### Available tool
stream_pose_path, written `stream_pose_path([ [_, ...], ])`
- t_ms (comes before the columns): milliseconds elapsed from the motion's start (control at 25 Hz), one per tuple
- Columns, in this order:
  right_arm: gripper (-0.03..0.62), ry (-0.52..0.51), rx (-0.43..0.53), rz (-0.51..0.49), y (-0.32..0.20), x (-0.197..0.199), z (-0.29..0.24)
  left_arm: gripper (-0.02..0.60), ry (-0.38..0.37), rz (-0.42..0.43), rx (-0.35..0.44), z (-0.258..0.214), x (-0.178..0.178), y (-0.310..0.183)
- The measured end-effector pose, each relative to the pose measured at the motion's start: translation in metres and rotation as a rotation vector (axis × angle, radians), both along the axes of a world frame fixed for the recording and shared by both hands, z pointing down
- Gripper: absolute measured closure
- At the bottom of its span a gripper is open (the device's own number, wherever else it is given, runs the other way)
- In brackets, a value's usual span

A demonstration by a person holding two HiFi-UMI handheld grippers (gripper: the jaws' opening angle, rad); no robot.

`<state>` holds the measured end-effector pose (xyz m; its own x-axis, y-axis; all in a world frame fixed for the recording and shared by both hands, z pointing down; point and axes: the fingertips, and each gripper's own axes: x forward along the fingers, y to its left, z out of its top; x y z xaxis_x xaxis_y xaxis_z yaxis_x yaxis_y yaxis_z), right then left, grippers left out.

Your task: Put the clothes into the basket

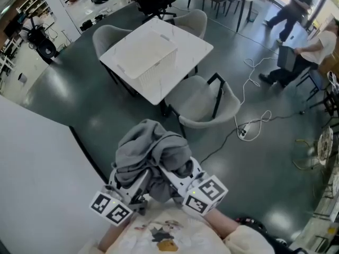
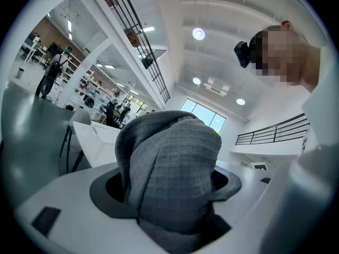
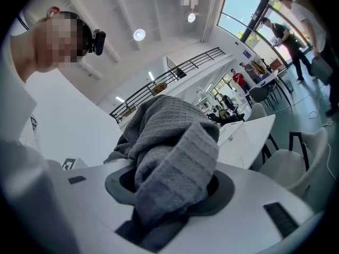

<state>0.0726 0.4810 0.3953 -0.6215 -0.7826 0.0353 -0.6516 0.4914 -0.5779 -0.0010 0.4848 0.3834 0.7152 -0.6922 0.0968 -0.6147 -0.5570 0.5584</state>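
Closest in, the left claw (image 1: 132, 188) and the right claw (image 1: 170, 181) are each clamped on one bunched grey garment (image 1: 153, 152). It is held in the air above the dark polished floor (image 1: 254, 184), well short of the basket. In both gripper views cloth fills the gap of the left claw (image 2: 169, 194) and the right claw (image 3: 169, 189), burying the pads and covering much of what lies ahead. A white panel (image 1: 37, 173) fills the near left, its lower part cut off. Beyond, a pale chair (image 1: 204, 105) stands at the near corner of the white worktop (image 1: 196, 46), with a cable (image 1: 254, 126) trailing over open floor to its right. The white basket (image 1: 151, 57) sits on the worktop, reaching toward its near-left edge, apparently empty. Farther right, people (image 1: 296, 9) stand, partly cropped.
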Motion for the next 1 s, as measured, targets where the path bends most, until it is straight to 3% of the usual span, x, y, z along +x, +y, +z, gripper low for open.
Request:
stream_pose_path([
  [680,0.401,0.02,-0.068,0.056,-0.084,-0.035,-0.002,0.225,0.054,0.063,-0.048,0.001,-0.036,-0.089],
  [1000,0.399,0.031,-0.033,0.054,-0.13,-0.084,-0.012,0.225,0.075,0.076,-0.01,-0.008,-0.086,-0.135],
])
